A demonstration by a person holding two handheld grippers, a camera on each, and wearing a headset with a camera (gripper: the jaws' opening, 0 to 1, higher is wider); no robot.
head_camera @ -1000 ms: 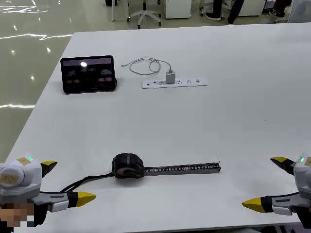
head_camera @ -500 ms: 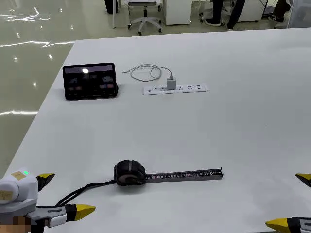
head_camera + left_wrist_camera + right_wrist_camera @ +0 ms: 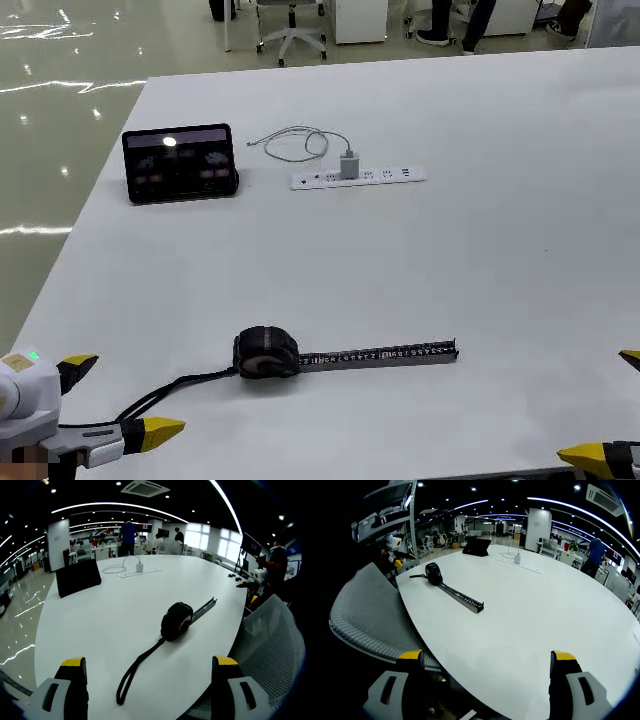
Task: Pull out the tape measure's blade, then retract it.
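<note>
Table [image 3: 420, 250]: white; carries the tape measure.
My left gripper [image 3: 120, 398]: near left corner; jaws wide, holding nothing.
My right gripper [image 3: 487, 655]: near right edge; jaws wide, holding nothing.
Tape measure [image 3: 266, 353]: near centre, between my grippers, apart from both.
Blade [image 3: 385, 353]: extended rightward, flat on table.

Your tape measure [image 3: 265, 353] lies near the worktop's [image 3: 400, 260] front edge, blade [image 3: 380, 353] out to the right; your left tongs [image 3: 125, 397] and right tongs [image 3: 607, 407] gape either side.

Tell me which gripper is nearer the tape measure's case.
The left gripper: the case and strap lie near it; the right gripper sits beyond the blade.
</note>
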